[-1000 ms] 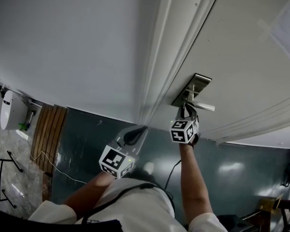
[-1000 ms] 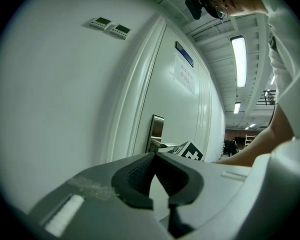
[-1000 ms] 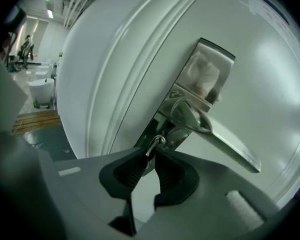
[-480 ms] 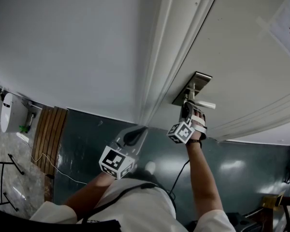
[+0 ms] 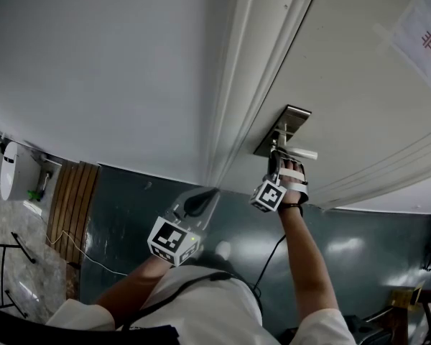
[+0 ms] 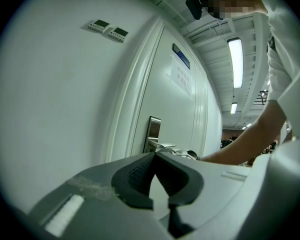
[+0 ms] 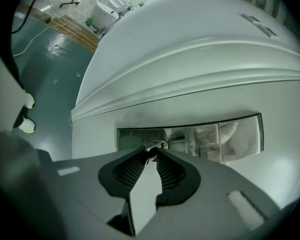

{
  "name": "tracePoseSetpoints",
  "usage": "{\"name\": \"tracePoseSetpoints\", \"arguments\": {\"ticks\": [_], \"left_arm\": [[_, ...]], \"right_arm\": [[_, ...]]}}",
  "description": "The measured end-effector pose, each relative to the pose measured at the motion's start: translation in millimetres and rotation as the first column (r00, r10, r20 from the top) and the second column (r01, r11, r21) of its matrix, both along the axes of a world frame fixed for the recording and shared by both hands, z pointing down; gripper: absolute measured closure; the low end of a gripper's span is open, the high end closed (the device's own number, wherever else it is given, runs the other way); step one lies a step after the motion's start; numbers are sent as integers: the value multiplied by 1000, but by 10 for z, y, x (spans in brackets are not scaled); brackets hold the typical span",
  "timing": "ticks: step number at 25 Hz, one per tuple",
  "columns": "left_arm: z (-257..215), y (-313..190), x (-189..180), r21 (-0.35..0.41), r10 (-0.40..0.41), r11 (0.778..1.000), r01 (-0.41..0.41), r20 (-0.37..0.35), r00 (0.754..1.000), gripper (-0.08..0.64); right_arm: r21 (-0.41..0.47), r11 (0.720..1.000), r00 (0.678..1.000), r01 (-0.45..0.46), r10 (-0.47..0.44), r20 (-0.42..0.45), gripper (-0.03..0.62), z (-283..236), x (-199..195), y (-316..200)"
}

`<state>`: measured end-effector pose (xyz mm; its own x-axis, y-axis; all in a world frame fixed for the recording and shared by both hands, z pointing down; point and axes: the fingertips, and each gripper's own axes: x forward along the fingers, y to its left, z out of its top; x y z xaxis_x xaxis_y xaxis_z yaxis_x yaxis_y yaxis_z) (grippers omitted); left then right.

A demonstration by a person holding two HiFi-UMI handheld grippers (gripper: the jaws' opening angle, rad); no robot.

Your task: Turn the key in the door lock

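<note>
Now the right gripper (image 7: 151, 152) is up at the shiny rectangular metal lock plate (image 7: 200, 134) on the white panelled door (image 5: 359, 85). Its dark ribbed fingers (image 7: 132, 169) are easing open, tips close, with the small silver metal key (image 7: 156, 145) right between them, touched on both sides. The key sits in the plate, near the white lever handle (image 5: 305, 154). The left gripper (image 6: 155, 155) has its fingers pressed together on nothing, well apart from the lock.
</note>
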<state>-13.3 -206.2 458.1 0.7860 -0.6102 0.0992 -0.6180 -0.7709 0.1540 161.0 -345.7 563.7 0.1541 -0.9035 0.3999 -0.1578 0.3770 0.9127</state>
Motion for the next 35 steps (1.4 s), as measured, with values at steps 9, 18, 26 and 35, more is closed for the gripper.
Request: {"name": "tracePoseSetpoints", "arguments": {"ticks": [9,18,26,35], "left_arm": [[-47,50,31,14,-8,1000,8,-1,1000,555],[-82,107,241,24,27,999,-27,-6,1000,554],[-163,121,529,41,76,996,-75,-12,997,554],[-338,146,767,69,123,990,-121,-26,992,554]], "right_arm": [[-27,999,997,-23,25,74,483,147,83,25],[4,1000,983,1,-2,181,476,-40,15,271],[104,993,811,-48,-22,584,528,-479,-79,739],[168,978,366,-127,-112,924,538,-1178,-147,1359]]}}
